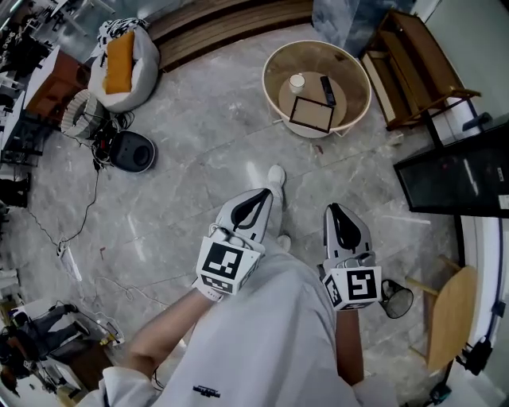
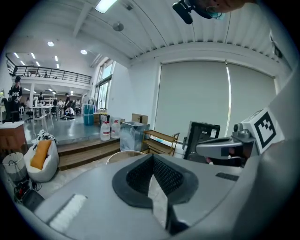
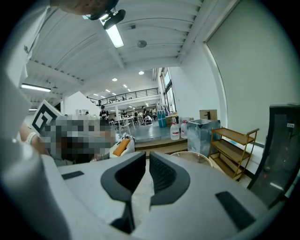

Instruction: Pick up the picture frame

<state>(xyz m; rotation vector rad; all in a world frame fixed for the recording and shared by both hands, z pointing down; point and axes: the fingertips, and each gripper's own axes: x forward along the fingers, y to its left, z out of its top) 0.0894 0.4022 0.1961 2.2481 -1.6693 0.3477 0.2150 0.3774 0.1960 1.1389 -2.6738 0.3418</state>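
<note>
The picture frame (image 1: 312,114), dark-edged with a tan face, lies inside a round beige tub (image 1: 274,67) on the floor, well ahead of both grippers. A white cup (image 1: 297,80) and a black remote (image 1: 328,89) lie beside it. My left gripper (image 1: 256,205) is held at waist height with its jaws together and nothing between them. My right gripper (image 1: 336,215) hangs beside it, jaws also together and empty. The tub's rim (image 2: 123,154) shows just beyond the left gripper (image 2: 152,158), and the same tub rim (image 3: 190,154) appears past the right gripper (image 3: 146,155).
A white beanbag with an orange cushion (image 1: 119,62) and a black round device (image 1: 132,151) with cables sit at the left. A wooden shelf (image 1: 413,63), a black screen (image 1: 453,179) and a wooden stool (image 1: 449,314) stand at the right. A wooden step (image 1: 223,24) runs behind.
</note>
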